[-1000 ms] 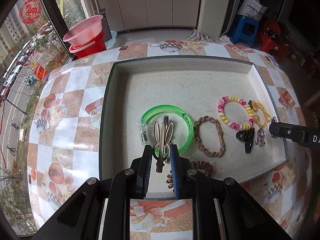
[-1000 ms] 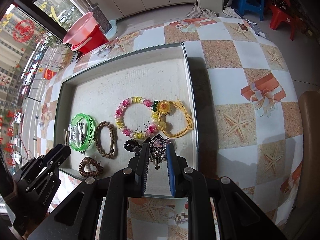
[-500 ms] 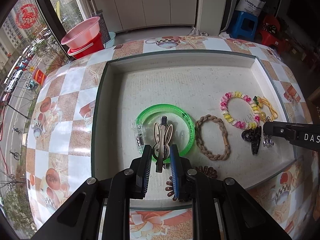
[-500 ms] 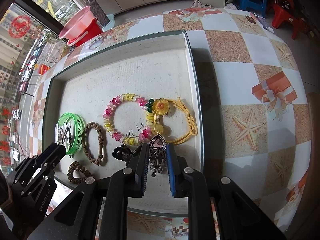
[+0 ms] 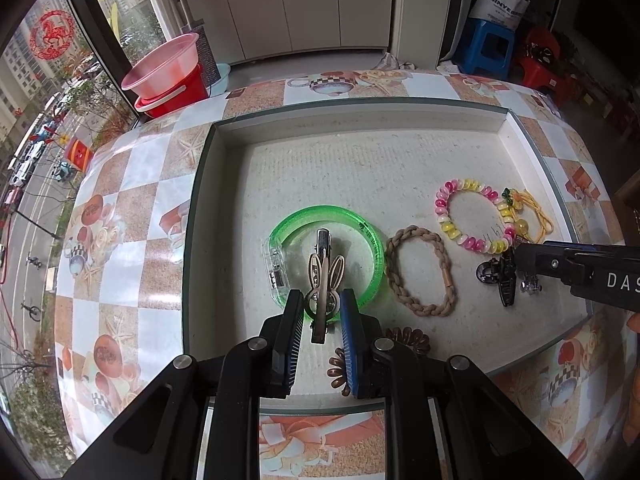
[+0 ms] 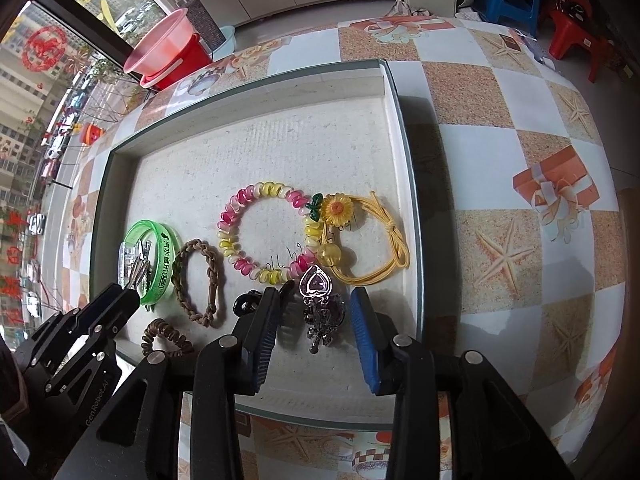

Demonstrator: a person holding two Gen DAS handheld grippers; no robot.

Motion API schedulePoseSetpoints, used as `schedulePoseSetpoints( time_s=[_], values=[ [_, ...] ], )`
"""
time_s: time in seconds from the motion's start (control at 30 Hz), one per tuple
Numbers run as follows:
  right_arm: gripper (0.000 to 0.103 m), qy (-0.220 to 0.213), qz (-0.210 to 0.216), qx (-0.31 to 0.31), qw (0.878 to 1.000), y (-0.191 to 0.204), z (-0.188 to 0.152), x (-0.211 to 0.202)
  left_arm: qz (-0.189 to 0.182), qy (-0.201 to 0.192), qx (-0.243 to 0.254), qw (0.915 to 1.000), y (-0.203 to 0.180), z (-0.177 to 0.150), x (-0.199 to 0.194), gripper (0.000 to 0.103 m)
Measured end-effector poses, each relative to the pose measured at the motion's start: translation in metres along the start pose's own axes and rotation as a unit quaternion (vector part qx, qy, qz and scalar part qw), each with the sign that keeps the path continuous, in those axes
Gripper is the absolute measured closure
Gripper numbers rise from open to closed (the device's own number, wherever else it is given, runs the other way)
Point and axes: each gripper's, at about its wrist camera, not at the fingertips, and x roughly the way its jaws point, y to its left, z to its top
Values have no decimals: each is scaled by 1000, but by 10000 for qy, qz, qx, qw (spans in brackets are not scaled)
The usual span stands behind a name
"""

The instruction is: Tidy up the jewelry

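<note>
Checked tiles with starfish prints cover the desk [image 6: 500, 128], where a shallow tray [image 6: 408, 184] holds the jewelry. Near the tray's front edge, the right gripper [image 6: 316, 328] has just been opening; its jaws stand apart around a heart-shaped clip [image 6: 318, 304], pads clear of it. The left gripper [image 5: 320, 320] pinches a rabbit-eared hair clip [image 5: 325, 276] above the green bangle [image 5: 360, 232]. Both clips look light, stiff, likely slippery; best gripped across their flat sides.

"DAS" in white on the right gripper [image 5: 516, 256] body, "GenRobot.AI" on the left gripper [image 6: 132, 296] arm, "SINYE" partly legible on white bag [image 5: 500, 2], green printed characters on green bangle [image 6: 160, 264], not legible, red horse emblem on window [image 5: 52, 34]
</note>
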Motion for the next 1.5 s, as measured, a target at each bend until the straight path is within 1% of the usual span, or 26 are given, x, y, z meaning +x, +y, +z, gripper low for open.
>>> schedulePoseSetpoints(
  time_s=[0.3, 0.4, 0.57, 0.87, 1.0, 1.03, 1.07, 1.1, 1.13, 1.17, 1.23, 1.5],
  values=[
    [63, -47, 84, 29, 9999, 2, -6, -14, -8, -30, 13, 10000, -2, 0, -8, 71],
    [61, -52, 81, 60, 9999, 2, -11, -19, 64, -9, -4, 10000, -2, -1, -9, 71],
    [61, -67, 93, 129, 9999, 1, -17, -27, 59, 52, -22, 10000, 0, 1, -10, 71],
    [61, -187, 72, 157, 9997, -1, -19, -44, 94, -113, 15, 9999, 3, 10, -21, 71],
    [61, -183, 82, 178, 9996, 0, -21, -47, 93, -105, -23, 9999, 6, 12, -23, 71],
    [61, -181, 82, 184, 9996, -1, -21, -47, 99, -87, -26, 9999, 6, 11, -24, 60],
    [61, -183, 85, 190, 9996, -1, -22, -48, 112, -73, -32, 9999, 7, 12, -24, 39],
    [61, -182, 85, 190, 9996, 0, -22, -48, 193, -116, -81, 9997, 7, 11, -26, 0],
    [61, -178, 78, 190, 9996, 0, -23, -48, 318, -296, -135, 9990, 9, 10, -32, 0],
    [61, -173, 76, 187, 9996, 0, -23, -48, 323, -385, -122, 9987, 9, 10, -35, 0],
    [61, -159, 52, 171, 9997, 1, -24, -47, 249, -300, -127, 9992, 10, 11, -35, 0],
    [61, -79, -23, 137, 9999, 8, -24, -45, 271, -172, -113, 9994, 16, 1, -38, 0]
  ],
)
